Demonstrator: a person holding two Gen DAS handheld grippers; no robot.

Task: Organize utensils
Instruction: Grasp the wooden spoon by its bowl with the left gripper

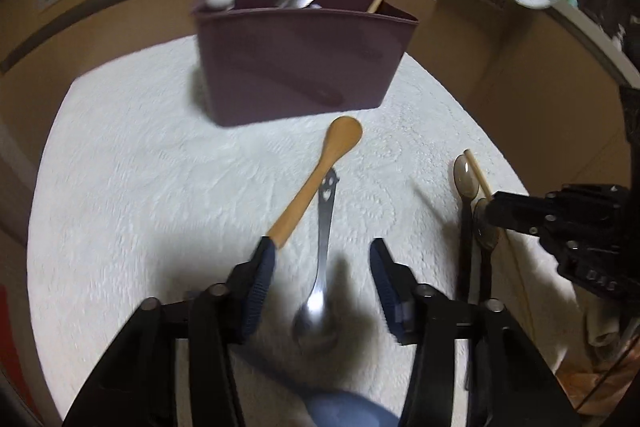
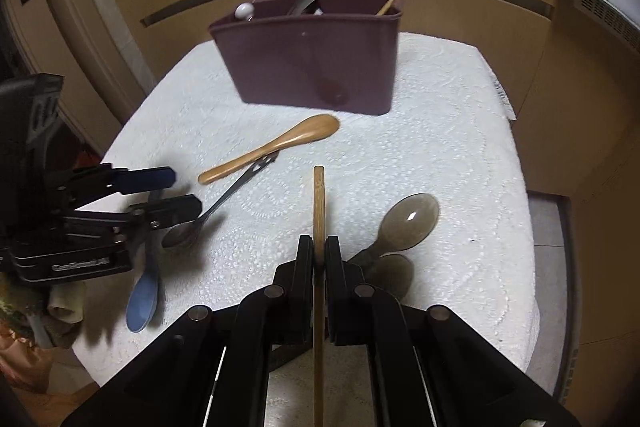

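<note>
Pinching a thin wooden chopstick (image 2: 319, 203) between clenched jaws, the right gripper (image 2: 319, 247) holds it pointing toward the maroon plastic utensil holder (image 2: 312, 63). The left gripper (image 1: 322, 259) has its jaws parted, straddling the handle of a shiny metal spoon (image 1: 320, 267) without pressing on it. A light wooden spoon (image 1: 316, 183) lies across that handle's tip. Two translucent brown spoons (image 2: 408, 223) and a blue plastic spoon (image 2: 142, 297) rest on the white towel-covered surface (image 2: 460, 155).
</note>
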